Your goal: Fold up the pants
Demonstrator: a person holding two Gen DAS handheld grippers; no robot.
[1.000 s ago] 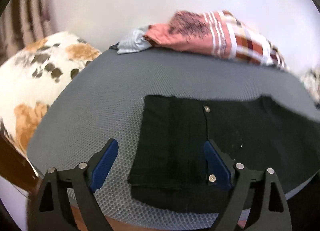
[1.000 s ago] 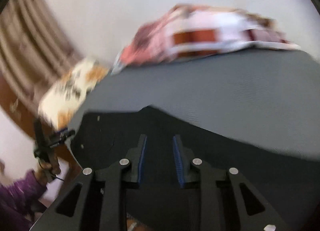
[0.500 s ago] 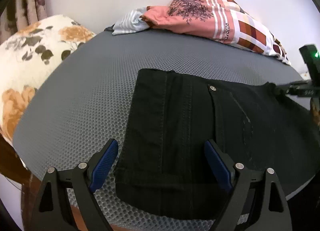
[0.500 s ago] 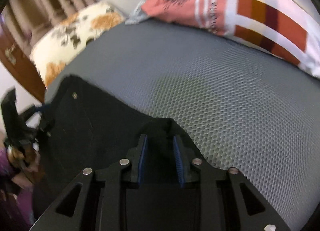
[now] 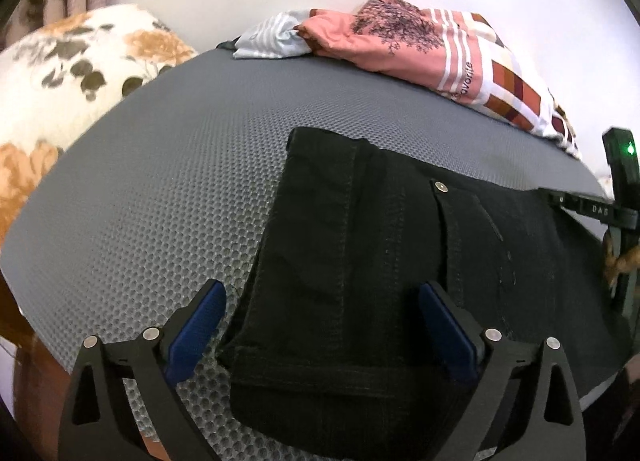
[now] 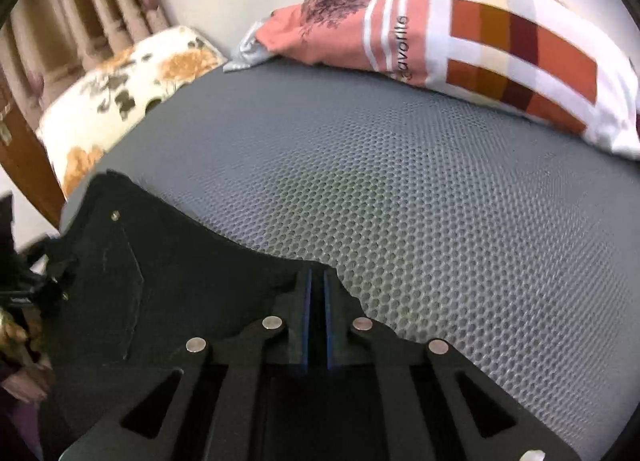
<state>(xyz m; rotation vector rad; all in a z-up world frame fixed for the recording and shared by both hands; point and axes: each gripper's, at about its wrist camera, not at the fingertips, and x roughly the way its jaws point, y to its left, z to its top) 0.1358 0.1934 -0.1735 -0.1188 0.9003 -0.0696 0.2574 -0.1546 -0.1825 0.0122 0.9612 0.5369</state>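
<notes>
Black pants (image 5: 400, 261) lie flat on a grey mesh mat (image 5: 180, 189), waistband end toward the left wrist view's near edge. My left gripper (image 5: 320, 325) is open, its blue pads on either side of the waistband, just above the cloth. My right gripper (image 6: 315, 301) is shut on the far edge of the pants (image 6: 160, 281), pinching the black cloth between its blue pads. The right gripper's body also shows at the right edge of the left wrist view (image 5: 620, 197).
A pink and checked pillow (image 5: 440, 45) and a striped grey cloth (image 5: 268, 37) lie at the mat's far edge against a white wall. A floral cushion (image 5: 68, 73) sits to the left. A curtain (image 6: 80, 13) hangs beyond it.
My right gripper has closed from partly open to shut on the pants' edge. My left gripper has stayed open over the waistband and moved a little closer.
</notes>
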